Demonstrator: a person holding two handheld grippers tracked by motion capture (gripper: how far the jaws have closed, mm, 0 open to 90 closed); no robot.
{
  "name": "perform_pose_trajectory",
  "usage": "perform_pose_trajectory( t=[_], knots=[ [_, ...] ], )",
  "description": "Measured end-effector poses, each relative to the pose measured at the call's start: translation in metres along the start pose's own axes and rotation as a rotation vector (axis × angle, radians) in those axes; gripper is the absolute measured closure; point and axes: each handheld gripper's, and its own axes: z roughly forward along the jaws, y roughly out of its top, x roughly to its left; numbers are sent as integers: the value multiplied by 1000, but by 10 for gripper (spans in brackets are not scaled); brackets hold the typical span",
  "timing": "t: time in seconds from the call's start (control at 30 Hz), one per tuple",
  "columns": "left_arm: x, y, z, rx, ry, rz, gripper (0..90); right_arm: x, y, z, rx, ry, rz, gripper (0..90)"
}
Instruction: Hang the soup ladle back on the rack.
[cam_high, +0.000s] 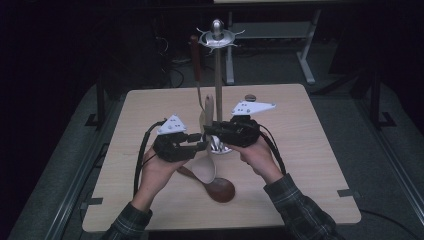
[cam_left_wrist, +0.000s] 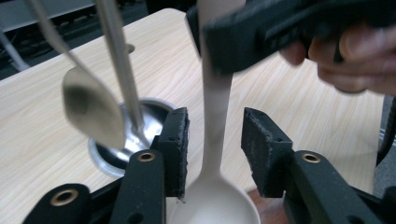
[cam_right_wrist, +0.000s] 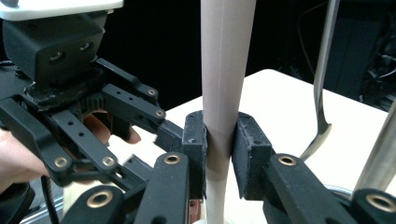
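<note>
1. In the high view, the pale spoon (cam_high: 207, 150) stands nearly upright at the centre of the frame, its handle rising between the 2 grippers and its bowl low, just above the dark brown spoon (cam_high: 216, 187) that lies on the table (cam_high: 310, 150).
2. The right gripper (cam_right_wrist: 218, 156) clamps the pale spoon's handle: in the right gripper view both black pads press on the handle at the lower centre of the frame, jaws narrowed to the handle's width.
3. The left gripper (cam_left_wrist: 215, 144) has its jaws parted around the same spoon. In the left gripper view the handle runs down the middle of the frame between the pads, with a clear gap on the right side and the left pad close beside it; I cannot tell whether that left pad touches.
4. The spoon's pale bowl sits at the bottom centre of the left gripper view, below the pads.
5. The metal stand (cam_high: 218, 85) rises just behind the grippers in the high view, its round base (cam_left_wrist: 135, 135) at the left of the left gripper view.
6. A metal spoon (cam_left_wrist: 91, 109) hangs at the left of that view, in front of the base.
7. The person's hands enter from the bottom of the high view in plaid sleeves (cam_high: 300, 210).
</note>
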Motion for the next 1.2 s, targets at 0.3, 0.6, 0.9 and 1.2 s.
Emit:
perform_pose_trajectory(
  t=[0.3, 0.6, 0.9, 1.2],
  knots=[
    [18, -28, -21, 44, 28, -29, 489, -8, 15, 0, 27, 56, -84, 760],
    [33, -71, -30, 147, 45, -39, 386, -20, 47, -14, -13, 81, -117, 760],
    [39, -114, -41, 139, 69, -117, 369, -30, 68, -14, -25, 85, -118, 760],
    [43, -130, -41, 136, 53, -157, 363, -37, 84, -10, -40, 98, -109, 760]
  ],
)
